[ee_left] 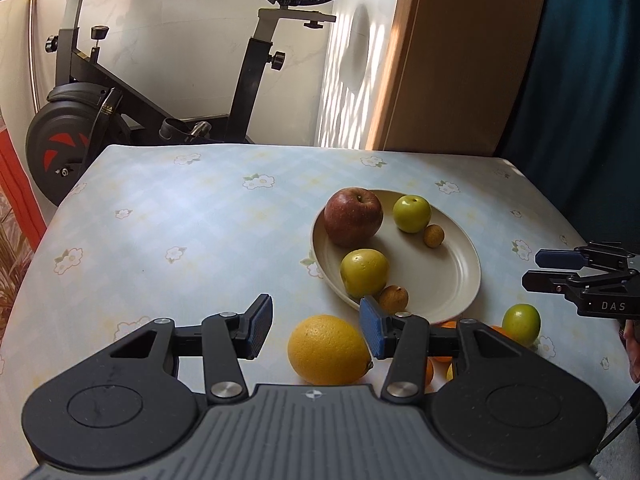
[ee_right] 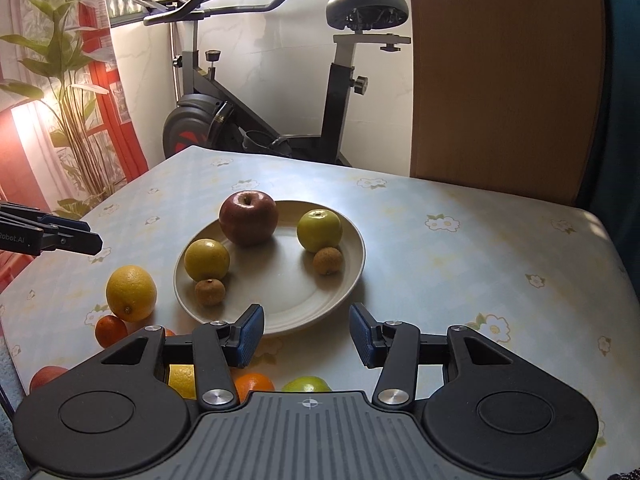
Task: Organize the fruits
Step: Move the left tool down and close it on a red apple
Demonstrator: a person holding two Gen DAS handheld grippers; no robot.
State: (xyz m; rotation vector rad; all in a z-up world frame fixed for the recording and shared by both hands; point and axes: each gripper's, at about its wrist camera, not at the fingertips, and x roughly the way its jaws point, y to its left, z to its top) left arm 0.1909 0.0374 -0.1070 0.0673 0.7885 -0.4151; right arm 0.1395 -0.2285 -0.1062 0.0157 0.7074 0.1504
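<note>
Now | plate [ee_right: 352, 276]: one red apple [ee_right: 248, 218], two green fruits, two brown | left gripper [ee_left: 316, 330], right gripper [ee_right: 307, 334]: parted, empty

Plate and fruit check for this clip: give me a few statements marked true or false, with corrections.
1. The red apple lies on the plate. True.
2. The big lemon lies on the plate. False: it sits on the table, beside the plate.
3. Two small brown fruits lie on the plate. True.
4. The right gripper holds a fruit. False: nothing is between its fingers.
5. The plate holds only one green fruit. False: two, one near each brown fruit.
</note>
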